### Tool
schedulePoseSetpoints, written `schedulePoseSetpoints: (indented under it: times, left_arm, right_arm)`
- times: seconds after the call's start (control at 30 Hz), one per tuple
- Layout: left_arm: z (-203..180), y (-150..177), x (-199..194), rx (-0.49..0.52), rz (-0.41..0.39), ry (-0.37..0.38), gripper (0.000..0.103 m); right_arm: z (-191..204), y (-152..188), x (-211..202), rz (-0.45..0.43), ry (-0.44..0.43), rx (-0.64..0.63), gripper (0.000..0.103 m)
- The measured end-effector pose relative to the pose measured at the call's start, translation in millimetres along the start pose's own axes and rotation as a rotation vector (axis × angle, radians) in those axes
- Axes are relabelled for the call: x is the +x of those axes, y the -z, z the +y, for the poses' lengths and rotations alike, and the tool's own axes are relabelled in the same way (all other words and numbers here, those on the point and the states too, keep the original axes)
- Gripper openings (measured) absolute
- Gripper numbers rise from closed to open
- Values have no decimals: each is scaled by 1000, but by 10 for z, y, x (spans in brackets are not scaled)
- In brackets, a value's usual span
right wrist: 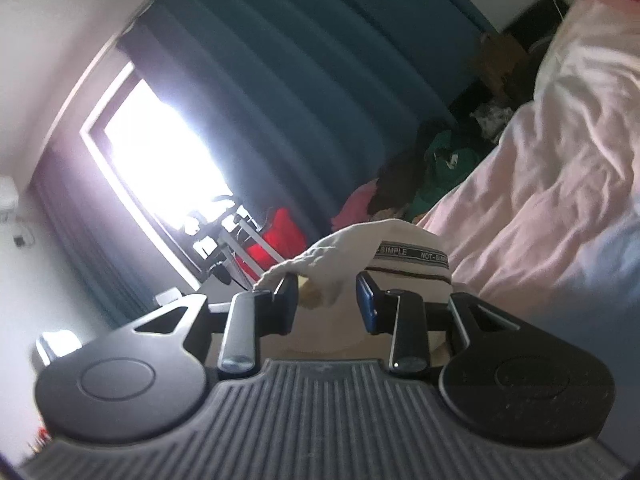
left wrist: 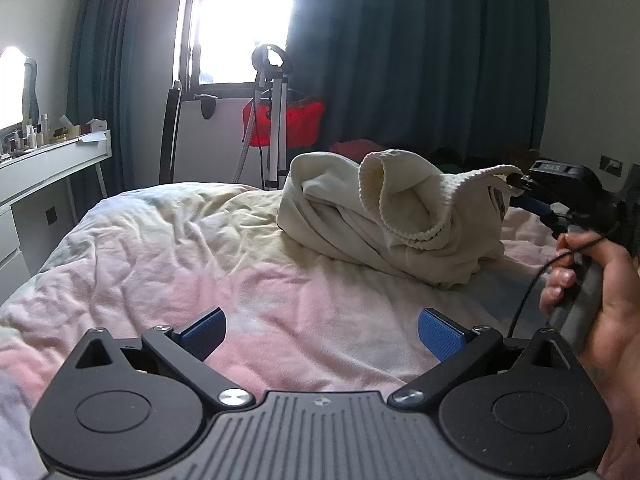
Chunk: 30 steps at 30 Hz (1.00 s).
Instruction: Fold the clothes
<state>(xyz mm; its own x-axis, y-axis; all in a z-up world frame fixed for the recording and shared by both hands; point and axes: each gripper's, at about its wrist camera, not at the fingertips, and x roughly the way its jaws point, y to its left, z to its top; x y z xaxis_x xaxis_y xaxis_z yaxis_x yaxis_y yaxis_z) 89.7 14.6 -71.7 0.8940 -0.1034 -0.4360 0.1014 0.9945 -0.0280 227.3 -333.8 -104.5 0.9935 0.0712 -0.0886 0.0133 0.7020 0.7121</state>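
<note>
Cream ribbed sweater [left wrist: 384,216] on a pale pink bedspread [left wrist: 200,248]; teal curtains [left wrist: 420,60] behind.

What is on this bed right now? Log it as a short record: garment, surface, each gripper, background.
garment: cream sweatshirt, bunched in a heap, ribbed hem lifted toward the right
surface: rumpled pink bed cover
left gripper: open, nothing between its pads, over bare cover short of the sweatshirt
right gripper: jaws partly apart at the ribbed hem; firm grip cannot be confirmed
hand: wrapped around the right gripper's handle
background: dark curtains, bright window, red bag
</note>
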Motion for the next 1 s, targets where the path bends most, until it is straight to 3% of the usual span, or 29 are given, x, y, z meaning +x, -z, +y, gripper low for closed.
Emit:
schedulePoseSetpoints:
  times: [0.13,0.17,0.3,0.43,0.57,0.73,0.83,1.0]
  left_arm:
    - [-55,23,57,23,-3,-9,103]
    - [-64,35,80,25,-1,-9,103]
    - [-85,80,147,22,12,-1,103]
    - [-58,79,172,-13,23,28,103]
    - [41,47,88,-69,-3,56,103]
    - [218,-21,-146,-179,-35,143,103]
    - [282,1,-286,-233,-16,216,103]
    - [229,155,-288,-249,100,264,103]
  right_arm:
    - [36,-72,262,62,33,-5,33]
    - [70,-88,297,73,45,-32,22]
    - [344,-153,159,79,78,-225,13]
    - [570,-225,-297,74,107,-354,9]
    - [806,-259,-1002,64,100,-434,9]
    - [1104,-274,-2064,10,52,-445,8]
    - [1048,-186,-2414,53,59,-406,8]
    - [663,-72,-2531,141,141,-318,9]
